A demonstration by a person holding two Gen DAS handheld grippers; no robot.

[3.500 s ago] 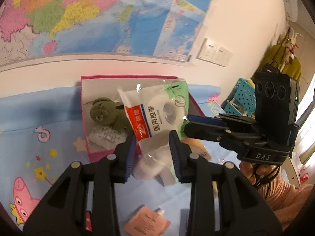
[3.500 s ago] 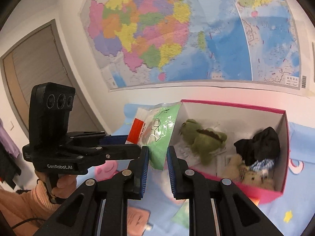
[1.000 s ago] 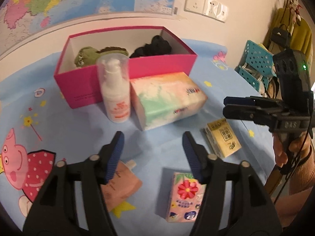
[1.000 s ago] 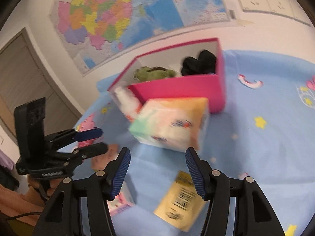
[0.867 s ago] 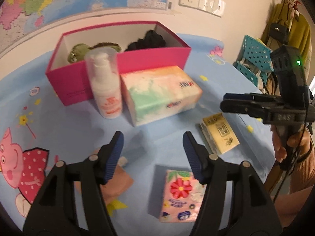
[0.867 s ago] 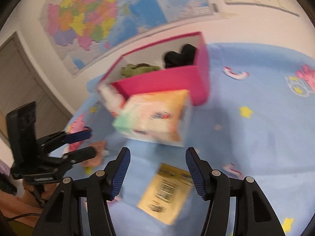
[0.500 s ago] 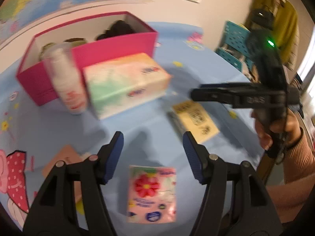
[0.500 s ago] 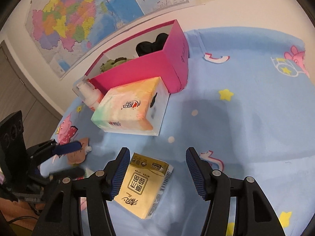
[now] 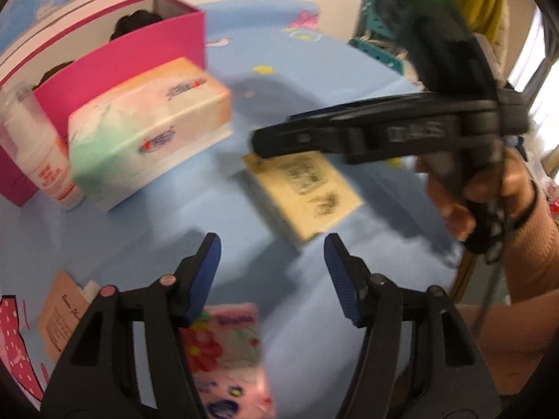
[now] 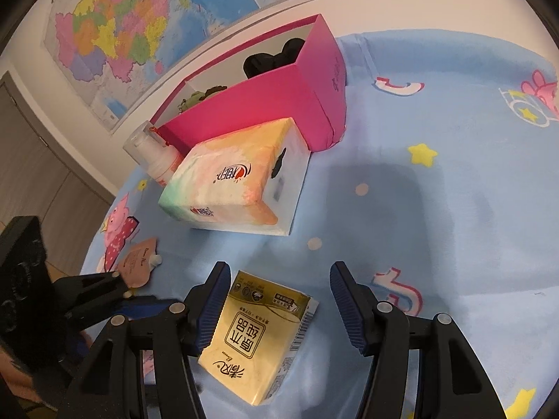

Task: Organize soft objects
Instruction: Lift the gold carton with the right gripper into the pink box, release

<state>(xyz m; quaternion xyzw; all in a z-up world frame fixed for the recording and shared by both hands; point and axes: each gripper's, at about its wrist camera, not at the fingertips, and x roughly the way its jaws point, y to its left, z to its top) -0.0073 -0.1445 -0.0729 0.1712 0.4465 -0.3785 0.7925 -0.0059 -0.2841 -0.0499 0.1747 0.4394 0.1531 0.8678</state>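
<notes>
2 sets of jaws stand apart, empty: my right gripper straddles the yellow plastic-wrapped tissue pack, long axis running toward me; my left gripper is just beside it.

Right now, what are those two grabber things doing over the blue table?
A person holds a grabber in each hand, tidying soft things into the pink box. The right gripper hovers with open jaws around the yellow tissue pack, not squeezing it. The left gripper is open and empty above the flowery pink pack. The big tissue box and white bottle wait beside the pink box.
</notes>
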